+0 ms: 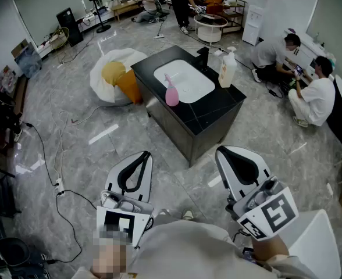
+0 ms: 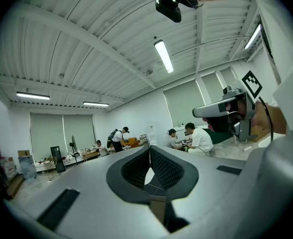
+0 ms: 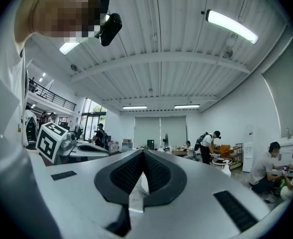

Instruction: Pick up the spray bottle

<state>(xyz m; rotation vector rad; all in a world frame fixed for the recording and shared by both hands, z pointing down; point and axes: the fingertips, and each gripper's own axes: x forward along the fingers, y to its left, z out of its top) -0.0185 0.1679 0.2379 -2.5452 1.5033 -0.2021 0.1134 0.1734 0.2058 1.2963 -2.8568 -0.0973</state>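
A pink spray bottle stands on the front edge of the white sink, which is set in a black counter. A white bottle with a nozzle top stands at the counter's right side. Both grippers hang well short of the counter, over the marble floor. My left gripper is shut with nothing between its jaws. My right gripper is shut and empty too. Both point level toward the counter. Neither gripper view shows the bottles.
A white and yellow beanbag lies left of the counter. Cables trail over the floor at the left. Two people sit on the floor at the right, and others work at the far end of the room. A black faucet rises behind the sink.
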